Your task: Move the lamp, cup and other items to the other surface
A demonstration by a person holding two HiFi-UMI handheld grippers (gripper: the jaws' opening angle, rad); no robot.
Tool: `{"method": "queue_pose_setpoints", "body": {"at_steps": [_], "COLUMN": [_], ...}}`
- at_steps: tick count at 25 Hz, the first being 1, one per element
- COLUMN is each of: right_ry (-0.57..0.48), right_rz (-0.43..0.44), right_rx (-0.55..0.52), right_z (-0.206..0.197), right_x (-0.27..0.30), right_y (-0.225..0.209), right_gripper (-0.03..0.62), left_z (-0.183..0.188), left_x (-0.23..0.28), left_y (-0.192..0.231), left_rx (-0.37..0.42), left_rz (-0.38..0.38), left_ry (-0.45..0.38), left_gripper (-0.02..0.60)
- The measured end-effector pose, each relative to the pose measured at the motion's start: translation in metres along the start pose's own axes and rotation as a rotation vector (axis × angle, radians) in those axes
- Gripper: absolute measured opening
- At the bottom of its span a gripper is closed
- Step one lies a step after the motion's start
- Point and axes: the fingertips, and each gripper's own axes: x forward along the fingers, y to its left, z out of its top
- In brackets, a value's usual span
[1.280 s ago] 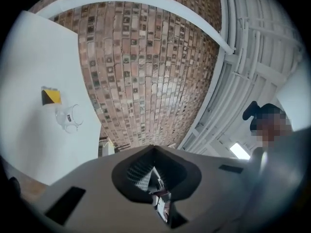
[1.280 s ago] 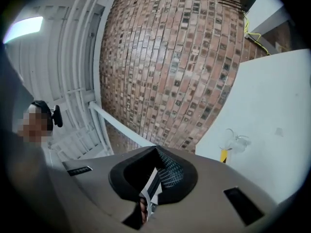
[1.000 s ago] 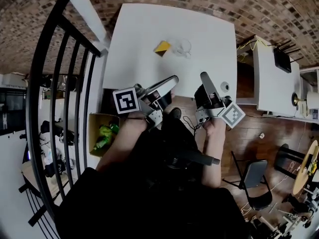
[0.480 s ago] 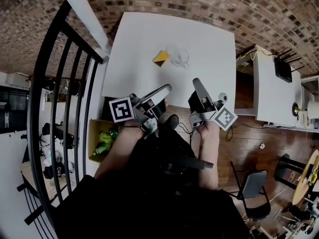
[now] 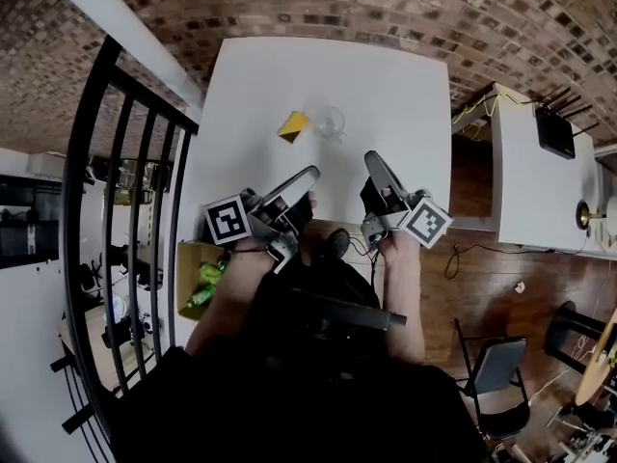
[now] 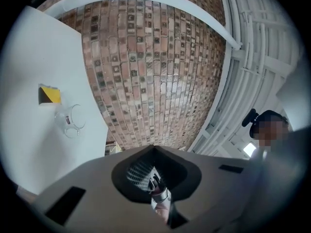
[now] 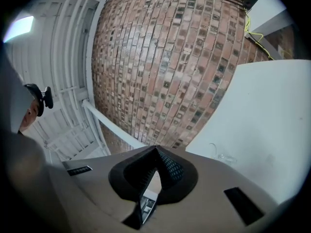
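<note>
A clear glass cup and a small yellow item stand side by side on the white table ahead of me. Both also show in the left gripper view, the cup below the yellow item. My left gripper is shut and holds nothing, at the table's near edge, short of the cup. My right gripper is also shut and holds nothing, right of the cup. The right gripper view catches the cup's rim just over its jaws. What looks like a brass lamp sits at the far right.
A second white table stands to the right with a black router on it. A black railing runs along the left, with a cardboard box of green things beside it. A folding chair is behind, right.
Both grippers have come nearer to the white table and the cup, staying shut. The whole view has shifted as the person moved towards the table.
</note>
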Motion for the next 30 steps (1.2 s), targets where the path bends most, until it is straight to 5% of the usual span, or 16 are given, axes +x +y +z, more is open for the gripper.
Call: {"method": "queue_pose_setpoints", "body": {"at_steps": [7, 18, 30], "right_ry": [0.012, 0.081, 0.234], "right_rz": [0.013, -0.141, -0.283], "right_rx": [0.028, -0.064, -0.389], "right_z": [0.019, 0.014, -0.013], "right_x": [0.001, 0.009, 0.055], "right_y": [-0.038, -0.101, -0.143], "right_gripper": [0.006, 0.061, 0.164], "left_z": [-0.007, 0.008, 0.054], "left_x": [0.025, 0.042, 0.041], "left_y": [0.015, 0.044, 0.074], "left_rx": [0.017, -0.037, -0.087], "left_rz": [0.058, 0.088, 0.092], "left_ry": [-0.014, 0.011, 0.07], "left_gripper": [0.002, 0.002, 0.002]}}
